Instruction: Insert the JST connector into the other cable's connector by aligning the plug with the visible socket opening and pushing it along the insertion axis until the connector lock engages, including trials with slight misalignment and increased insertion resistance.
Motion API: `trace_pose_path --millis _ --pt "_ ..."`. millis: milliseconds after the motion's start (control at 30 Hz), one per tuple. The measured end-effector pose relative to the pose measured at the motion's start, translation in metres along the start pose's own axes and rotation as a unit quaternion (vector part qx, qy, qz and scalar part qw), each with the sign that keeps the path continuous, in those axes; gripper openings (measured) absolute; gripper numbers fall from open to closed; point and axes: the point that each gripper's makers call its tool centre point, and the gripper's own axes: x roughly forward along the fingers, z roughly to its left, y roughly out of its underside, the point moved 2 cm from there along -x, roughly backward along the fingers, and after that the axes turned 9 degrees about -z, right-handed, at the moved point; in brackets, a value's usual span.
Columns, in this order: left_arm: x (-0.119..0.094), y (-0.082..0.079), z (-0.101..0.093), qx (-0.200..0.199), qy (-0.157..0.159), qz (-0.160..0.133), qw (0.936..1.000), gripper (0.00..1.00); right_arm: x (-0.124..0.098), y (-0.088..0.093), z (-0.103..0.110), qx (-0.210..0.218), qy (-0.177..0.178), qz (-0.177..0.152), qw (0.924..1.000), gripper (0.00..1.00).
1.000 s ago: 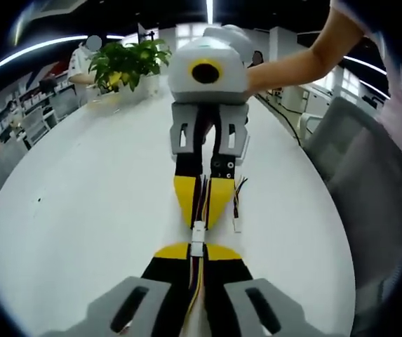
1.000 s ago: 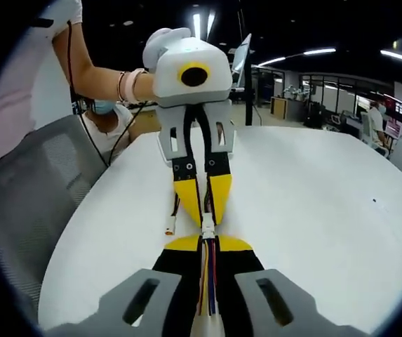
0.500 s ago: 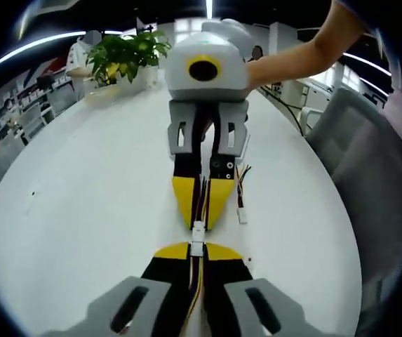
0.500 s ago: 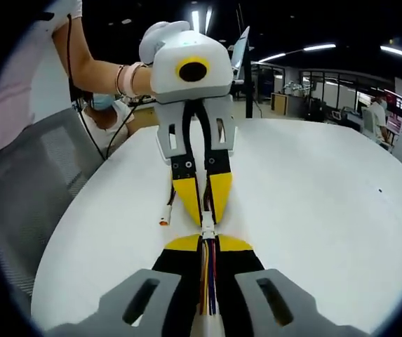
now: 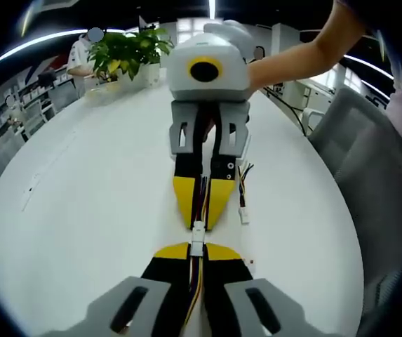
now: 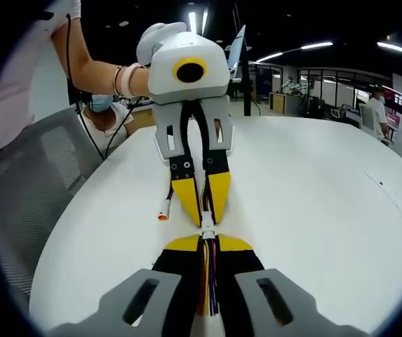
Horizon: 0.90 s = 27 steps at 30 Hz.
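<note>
In the left gripper view my left gripper (image 5: pixel 197 248) is shut on a cable of coloured wires that ends in a white JST connector (image 5: pixel 198 236). Tip to tip with it, my right gripper (image 5: pixel 199 223) comes down from the top, shut on the other cable's dark wires. The two connectors meet in the small gap between the yellow tips. In the right gripper view my right gripper (image 6: pixel 206 243) is shut on its red, yellow and blue wires (image 6: pixel 208 281). The white connector (image 6: pixel 206 231) sits at its tips, against the left gripper (image 6: pixel 204 220).
The white table (image 5: pixel 81 210) is round. A loose cable with a white plug (image 5: pixel 243 215) lies beside the right gripper, seen as an orange-tipped plug (image 6: pixel 162 215) in the right gripper view. A potted plant (image 5: pixel 125 50) stands at the far edge. A grey chair (image 6: pixel 25 203) stands near the table.
Both views have shifted a little with the hands. The grippers stay tip to tip with the connectors together, and neither grip has changed.
</note>
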Motion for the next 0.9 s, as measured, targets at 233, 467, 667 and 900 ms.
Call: trace_pose_path --millis 233,467,667,900 --pt "0.0001 -0.0003 -0.0001 0.006 -0.006 -0.002 1.0 0.0 0.0005 -0.0011 -0.0008 0.034 0.008 -0.003 0.9994 0.03" --pt "0.0002 -0.0002 0.0011 0.002 -0.01 -0.004 0.9999 0.0 0.001 -0.0004 -0.0014 0.028 0.009 -0.002 0.9995 0.04" --pt "-0.0006 -0.0006 -0.0002 -0.002 -0.014 -0.006 0.9999 0.0 0.0013 0.0 -0.0018 0.029 0.014 -0.002 0.9995 0.04" --pt "-0.0048 -0.0045 -0.0013 0.0 -0.019 -0.007 0.9998 0.0 0.002 -0.0004 -0.0011 0.037 0.019 -0.002 0.9992 0.04"
